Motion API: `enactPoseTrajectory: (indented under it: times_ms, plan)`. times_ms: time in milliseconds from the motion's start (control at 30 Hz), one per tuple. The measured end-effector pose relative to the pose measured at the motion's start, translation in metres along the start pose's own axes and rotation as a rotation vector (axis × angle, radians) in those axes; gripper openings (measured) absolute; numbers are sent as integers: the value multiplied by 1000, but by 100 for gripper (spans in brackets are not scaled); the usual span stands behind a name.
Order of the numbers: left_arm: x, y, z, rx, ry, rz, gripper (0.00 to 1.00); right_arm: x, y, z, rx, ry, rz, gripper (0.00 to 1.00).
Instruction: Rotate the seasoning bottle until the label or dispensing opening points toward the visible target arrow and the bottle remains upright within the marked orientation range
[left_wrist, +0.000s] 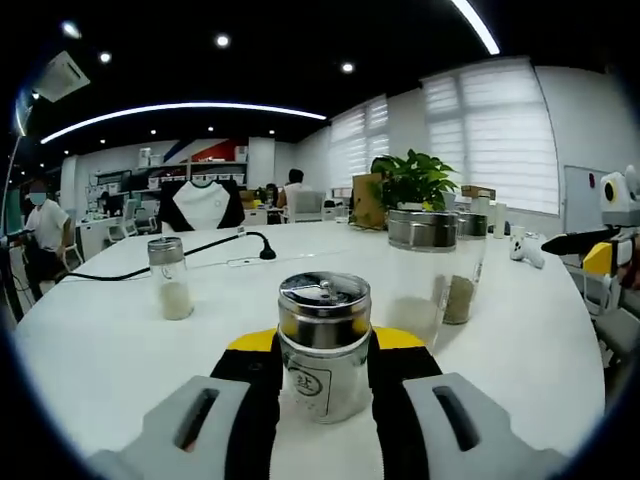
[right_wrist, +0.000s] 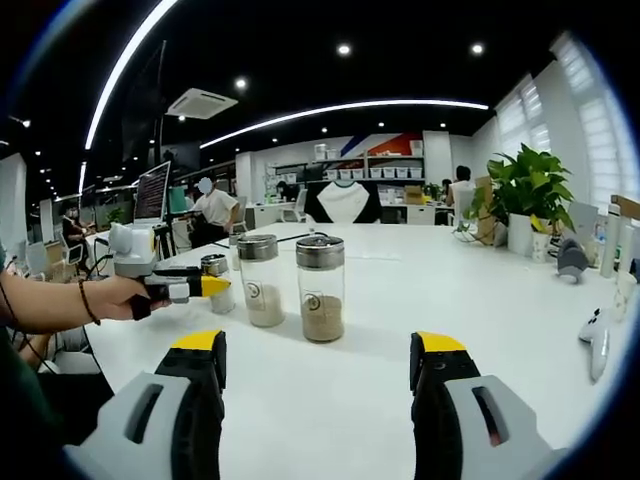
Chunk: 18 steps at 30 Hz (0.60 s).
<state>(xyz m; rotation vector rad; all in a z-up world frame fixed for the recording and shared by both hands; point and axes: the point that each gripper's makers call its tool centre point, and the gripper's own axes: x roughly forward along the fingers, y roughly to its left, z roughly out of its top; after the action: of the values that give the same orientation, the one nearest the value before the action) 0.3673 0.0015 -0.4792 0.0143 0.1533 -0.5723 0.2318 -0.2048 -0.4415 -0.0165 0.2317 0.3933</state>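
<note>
White table (left_wrist: 120, 340), left gripper (left_wrist: 324, 385) fingers clamping seasoning bottle (left_wrist: 323, 345), right gripper (right_wrist: 318, 385) fingers apart.

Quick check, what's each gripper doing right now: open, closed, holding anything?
Left gripper: jaws around the seasoning bottle; whether they clamp it cannot be told.
Right gripper: open, holding nothing.

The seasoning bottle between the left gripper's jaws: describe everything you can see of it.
The seasoning bottle is a clear glass jar with a shiny metal lid that has a small tab on top. A white label with dark print faces the left gripper view's camera. It stands upright on the white table, between the yellow-tipped black jaws of the left gripper, which sit close on both sides. Its contents are hard to make out. In the right gripper view it is the bottle by that gripper's yellow tip.
</note>
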Motion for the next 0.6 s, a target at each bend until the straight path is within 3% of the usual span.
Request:
enactPoseTrajectory:
  times_ms: [600]
  plan:
    - [1,6,-1,-41,2,241,35,2,4,1,5,0,14,78]
